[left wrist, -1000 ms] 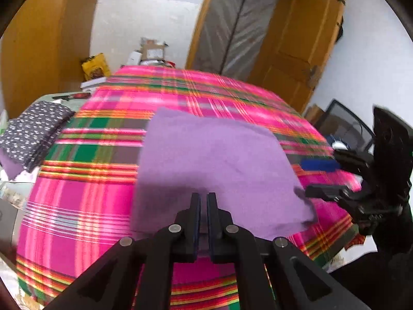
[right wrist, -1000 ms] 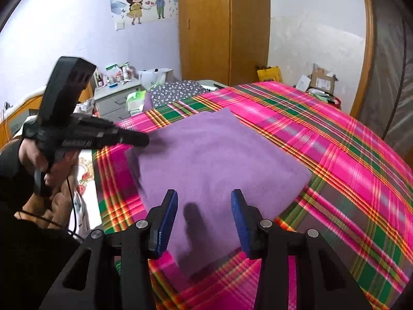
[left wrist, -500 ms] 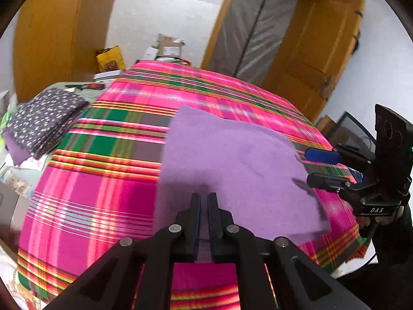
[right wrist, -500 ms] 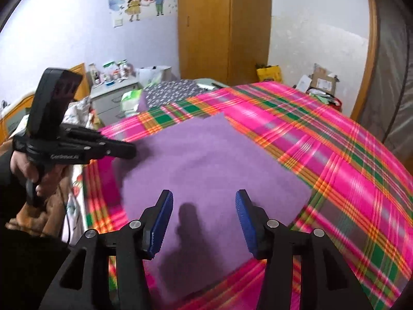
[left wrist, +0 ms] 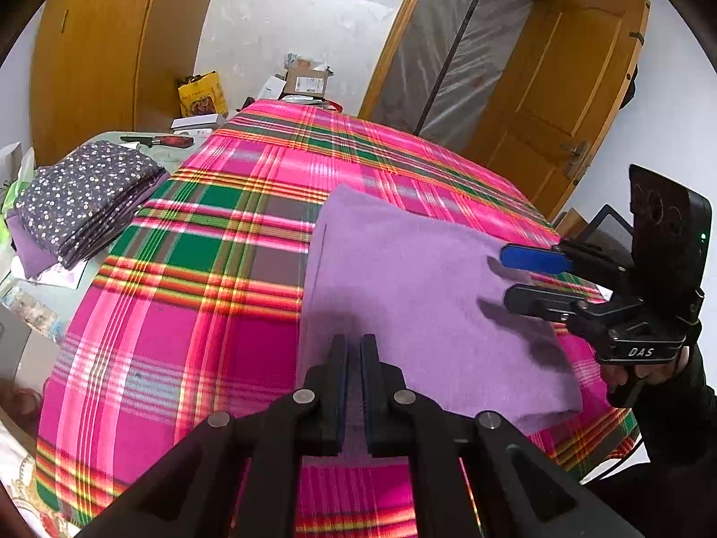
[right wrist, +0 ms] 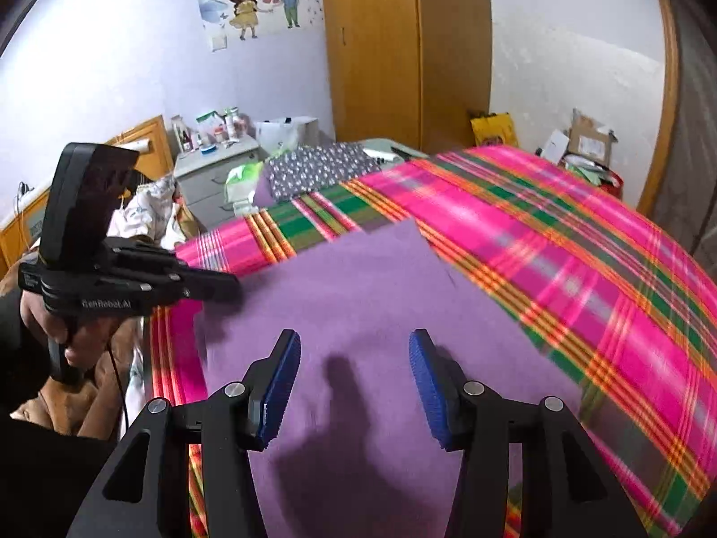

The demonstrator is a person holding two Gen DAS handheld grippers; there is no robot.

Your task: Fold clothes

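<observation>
Shifted rightward: purple cloth (left wrist: 430,305) | left hand-held gripper (left wrist: 354,349) pinches it; right hand-held gripper (right wrist: 354,358) agape above

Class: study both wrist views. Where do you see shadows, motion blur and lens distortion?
Left wrist view: fisheye bends the wooden door frame; soft finger shadows fall on the purple fleece cloth.
Right wrist view: a dark shadow lies on that cloth between the fingers of the right hand-held gripper; the pink plaid blanket is motion-blurred.

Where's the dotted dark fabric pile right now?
The folded dotted fabric pile lies off the plaid bedspread, at the left edge of the left wrist view; in the right wrist view it lies beyond the purple cloth, near the grey drawers.
</observation>
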